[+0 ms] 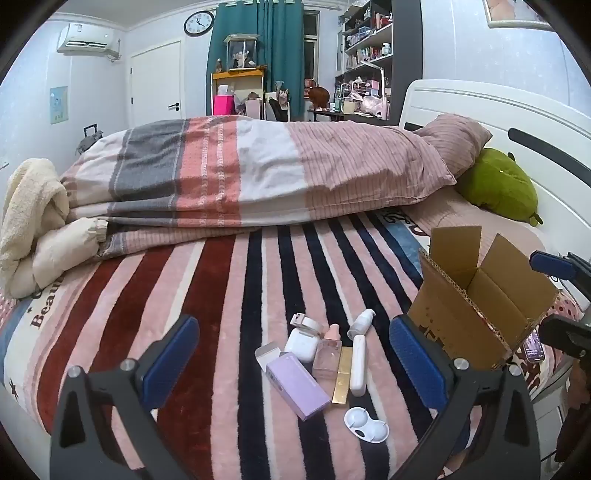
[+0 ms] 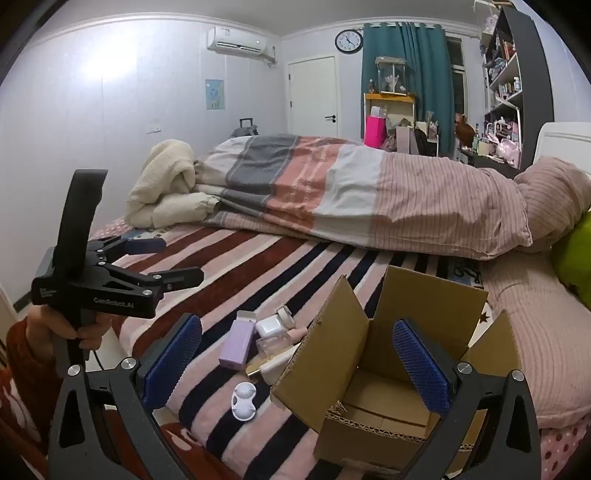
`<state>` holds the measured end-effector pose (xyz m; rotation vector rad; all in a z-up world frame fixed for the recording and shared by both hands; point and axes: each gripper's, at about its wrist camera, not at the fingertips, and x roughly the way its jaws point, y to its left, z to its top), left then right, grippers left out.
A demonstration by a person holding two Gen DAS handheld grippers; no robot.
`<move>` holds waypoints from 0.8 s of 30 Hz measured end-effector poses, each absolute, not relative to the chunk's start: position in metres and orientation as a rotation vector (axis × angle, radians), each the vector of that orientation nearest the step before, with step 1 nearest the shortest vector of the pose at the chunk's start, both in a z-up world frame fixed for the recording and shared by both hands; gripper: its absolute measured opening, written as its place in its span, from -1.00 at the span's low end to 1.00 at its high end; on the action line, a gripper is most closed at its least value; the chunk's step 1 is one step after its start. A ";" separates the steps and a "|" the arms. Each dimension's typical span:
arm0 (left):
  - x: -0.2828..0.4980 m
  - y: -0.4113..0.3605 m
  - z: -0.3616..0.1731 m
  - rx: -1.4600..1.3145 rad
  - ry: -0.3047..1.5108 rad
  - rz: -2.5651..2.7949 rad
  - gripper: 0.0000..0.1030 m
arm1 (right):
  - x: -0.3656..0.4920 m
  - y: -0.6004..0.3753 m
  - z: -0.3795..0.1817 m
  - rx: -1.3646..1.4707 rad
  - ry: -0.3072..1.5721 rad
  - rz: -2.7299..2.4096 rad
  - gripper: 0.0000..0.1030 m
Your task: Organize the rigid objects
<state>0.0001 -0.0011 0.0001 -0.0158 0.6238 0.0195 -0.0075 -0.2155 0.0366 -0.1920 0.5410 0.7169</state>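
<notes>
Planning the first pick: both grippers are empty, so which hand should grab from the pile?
Left. The left gripper is open with the pile, purple box included, between its fingers. The right gripper faces the open cardboard box, with the pile off to its left.

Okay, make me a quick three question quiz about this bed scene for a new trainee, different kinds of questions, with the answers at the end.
1. True or false: the cardboard box is open and holds nothing visible.
2. Multiple choice: which thing lies nearest the left gripper? A the purple box; B the green cushion; C the wall clock.
3. Fill in: the jaws of the right gripper are ____.

Key: 1 true; 2 A; 3 open
</notes>
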 end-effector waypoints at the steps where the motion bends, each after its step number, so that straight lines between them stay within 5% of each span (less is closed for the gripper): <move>1: 0.000 -0.002 0.000 -0.016 0.623 0.018 0.99 | -0.004 -0.216 0.037 -0.175 0.581 0.718 1.00; 24: -0.005 0.004 0.005 -0.037 0.610 0.014 0.99 | 0.000 -0.204 0.026 -0.164 0.593 0.763 1.00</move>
